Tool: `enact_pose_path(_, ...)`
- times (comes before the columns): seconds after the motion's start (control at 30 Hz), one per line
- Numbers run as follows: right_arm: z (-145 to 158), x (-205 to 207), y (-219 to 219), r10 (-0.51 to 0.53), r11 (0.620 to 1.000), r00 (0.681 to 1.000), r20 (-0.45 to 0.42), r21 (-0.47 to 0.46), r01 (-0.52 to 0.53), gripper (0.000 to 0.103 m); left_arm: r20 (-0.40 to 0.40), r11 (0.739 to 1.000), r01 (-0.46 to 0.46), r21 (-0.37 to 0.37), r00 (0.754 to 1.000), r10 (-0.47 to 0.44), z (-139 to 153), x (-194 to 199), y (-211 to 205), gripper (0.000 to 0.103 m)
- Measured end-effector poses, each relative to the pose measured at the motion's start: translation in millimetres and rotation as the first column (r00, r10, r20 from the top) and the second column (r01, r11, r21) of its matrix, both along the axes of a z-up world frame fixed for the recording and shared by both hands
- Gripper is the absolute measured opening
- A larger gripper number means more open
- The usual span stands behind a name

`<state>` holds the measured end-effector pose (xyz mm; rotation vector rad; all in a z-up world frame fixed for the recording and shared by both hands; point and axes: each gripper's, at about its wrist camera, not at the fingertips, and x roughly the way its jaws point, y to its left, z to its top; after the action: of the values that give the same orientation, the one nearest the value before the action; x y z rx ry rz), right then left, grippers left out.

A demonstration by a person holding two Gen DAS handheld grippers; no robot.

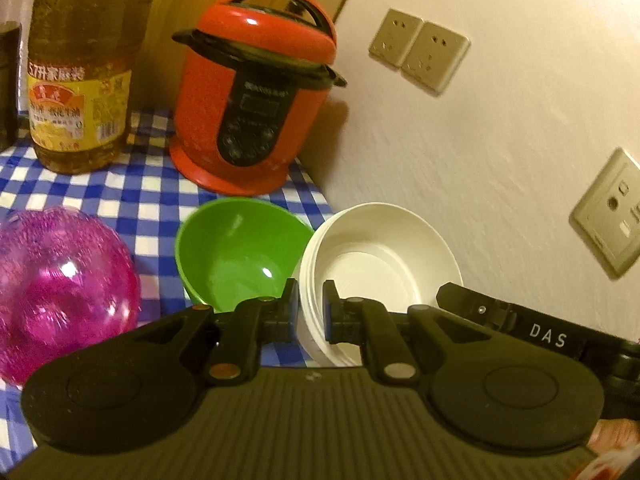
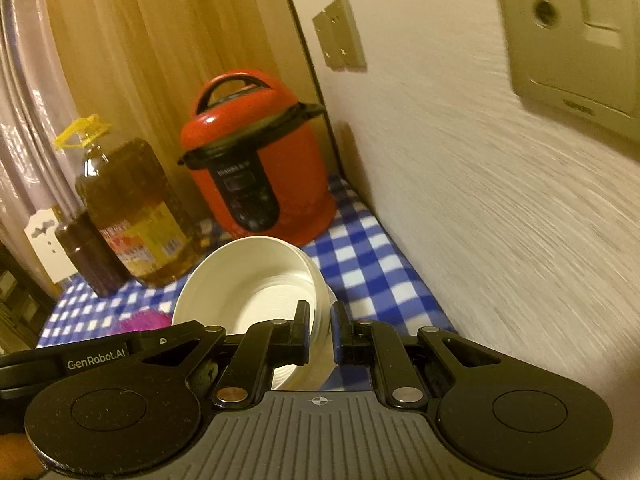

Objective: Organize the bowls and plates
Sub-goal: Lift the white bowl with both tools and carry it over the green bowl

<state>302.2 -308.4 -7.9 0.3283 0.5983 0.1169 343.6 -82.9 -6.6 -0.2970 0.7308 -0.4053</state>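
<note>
Two claws grip one stack of white bowls (image 1: 372, 256) from opposite sides, holding it tilted above the blue-checked surface (image 1: 120, 196). The green bowl (image 1: 240, 252) sits just left of the stack. Left claw (image 1: 311, 304) pinches the near-left rim; right claw (image 2: 320, 324) clamps the right wall.

1. Our right gripper (image 2: 321, 330) pinches the near rim of the white bowl stack (image 2: 248, 280).
2. Behind it we see a red cooker (image 2: 256, 160) and an oil bottle (image 2: 132, 208) on the checked cloth (image 2: 372, 264).
</note>
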Motion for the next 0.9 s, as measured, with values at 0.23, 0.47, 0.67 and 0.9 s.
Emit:
enact_pose_path(0.23,-6.6,32.7,15.6,0.046,0.999,0.999,-0.002,-0.015,-0.046,0.01,0.004,0.999,-0.053,-0.013,0.999,0.053,-0.3,22.5,15.9,0.01)
enact_pose_path(0.47,-19.1,64.8,28.8,0.084,0.996,0.996,-0.024,-0.025,-0.085,0.01,-0.024,0.995,-0.098,-0.011,0.995,0.098,-14.3,45.1,28.7,0.01)
enact_pose_path(0.67,-30.4,89.0,35.7,0.085,0.996,0.994,-0.063,-0.009,-0.086,0.009,-0.043,0.992,-0.125,-0.001,0.991,0.124,-24.7,61.4,33.9,0.01)
enact_pose_path(0.9,-47.1,106.9,46.9,0.094,0.993,0.989,-0.115,-0.058,-0.102,0.009,-0.081,0.992,-0.125,0.029,0.989,0.127,-41.0,73.9,34.3,0.01)
